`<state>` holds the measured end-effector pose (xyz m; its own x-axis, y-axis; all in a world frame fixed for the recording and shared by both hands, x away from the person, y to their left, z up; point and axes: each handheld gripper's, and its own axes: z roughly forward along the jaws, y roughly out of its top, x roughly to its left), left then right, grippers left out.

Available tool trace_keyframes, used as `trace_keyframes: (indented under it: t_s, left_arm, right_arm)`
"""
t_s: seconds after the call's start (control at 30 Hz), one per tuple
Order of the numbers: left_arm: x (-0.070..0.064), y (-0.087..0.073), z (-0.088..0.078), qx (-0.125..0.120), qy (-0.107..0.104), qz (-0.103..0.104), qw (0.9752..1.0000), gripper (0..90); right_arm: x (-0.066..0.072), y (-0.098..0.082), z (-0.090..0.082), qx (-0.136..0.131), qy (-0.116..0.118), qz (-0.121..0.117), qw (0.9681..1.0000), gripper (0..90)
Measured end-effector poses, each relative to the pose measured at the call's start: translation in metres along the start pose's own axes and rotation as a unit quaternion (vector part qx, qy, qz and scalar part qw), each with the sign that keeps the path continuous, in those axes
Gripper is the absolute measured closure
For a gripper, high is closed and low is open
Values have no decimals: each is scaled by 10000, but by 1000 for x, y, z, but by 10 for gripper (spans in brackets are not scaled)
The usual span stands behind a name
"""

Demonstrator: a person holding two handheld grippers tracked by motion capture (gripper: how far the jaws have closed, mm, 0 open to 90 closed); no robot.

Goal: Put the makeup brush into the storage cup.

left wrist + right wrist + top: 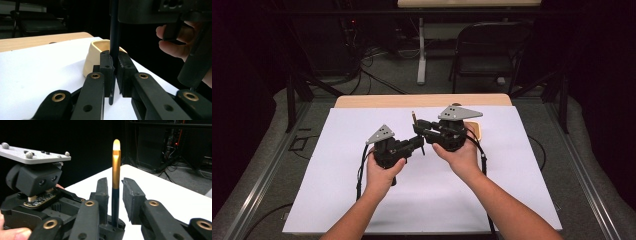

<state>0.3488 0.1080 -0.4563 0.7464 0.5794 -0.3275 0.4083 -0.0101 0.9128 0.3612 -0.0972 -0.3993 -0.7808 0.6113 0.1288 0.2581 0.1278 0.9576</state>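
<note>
While both hands hold their tools above the middle of the tabletop (337, 200), the left hand-held gripper (418, 143) stands closed on the dark handle of a thin brush (115, 182). In the left gripper view, the two black pads press the handle from both sides, and the lower end of the handle projects just below them. The brush stands upright.

The right hand-held gripper (418, 126) faces the left one, tip to tip, toward the far edge of the tabletop. In the right gripper view, its jaws stand narrowly parted with the brush between them. The handle lies close against one pad; a clear gap separates it from the other pad. The gold ferrule and the pale tip of the brush rise above the jaws.

A cream-coloured cup (96, 57) rests on the white sheet covering the tabletop, beyond the left gripper's jaws in its own view. In the high view, the cup lies just behind the right hand, near the far right part of the sheet.
</note>
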Motion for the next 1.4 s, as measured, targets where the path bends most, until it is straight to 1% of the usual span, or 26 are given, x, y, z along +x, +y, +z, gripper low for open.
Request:
trace_keyframes:
  t_s: [0.07,0.2,0.27,0.37,0.47,0.6,0.77,0.83,0.87,0.93,1.03,1.2,1.37,1.4]
  left_arm:
    - [0,0,-1,4,45,37,10000,838]
    - [0,0,-2,65,153,199,9997,838]
    - [0,0,-2,56,209,277,9994,838]
    - [-1,0,-3,74,278,387,9988,838]
    - [-2,-1,-4,145,378,565,9976,838]
    - [-4,-2,-3,146,486,697,9963,838]
    - [-5,-3,-4,180,596,903,9940,838]
    - [-5,-3,-3,169,613,938,9936,838]
    - [-6,-3,-3,172,669,967,9929,839]
    - [-6,-3,-3,200,653,1034,9923,838]
    - [-7,-4,-3,192,692,1063,9917,838]
    - [-8,-4,-2,223,674,1123,9911,839]
    - [-9,-5,-1,213,674,1121,9912,838]
    - [-9,-5,-1,224,648,1130,9912,839]
  right_arm:
    - [0,0,0,18,-7,36,10000,668]
    - [-1,0,0,5,53,132,9999,635]
    - [-1,1,0,9,68,182,9998,630]
    - [-1,2,0,40,65,179,9998,628]
    - [0,2,0,29,80,183,9998,630]
    - [1,3,1,71,88,155,9998,638]
    - [1,3,1,80,79,146,9998,654]
    - [0,3,1,87,75,153,9998,660]
    - [0,3,1,87,72,163,9998,666]
    - [0,3,1,80,65,169,9998,674]
    - [0,2,1,94,73,179,9998,689]
    - [0,2,2,101,75,179,9998,712]
    - [0,3,2,111,73,231,9996,728]
    - [0,3,2,119,65,222,9997,731]
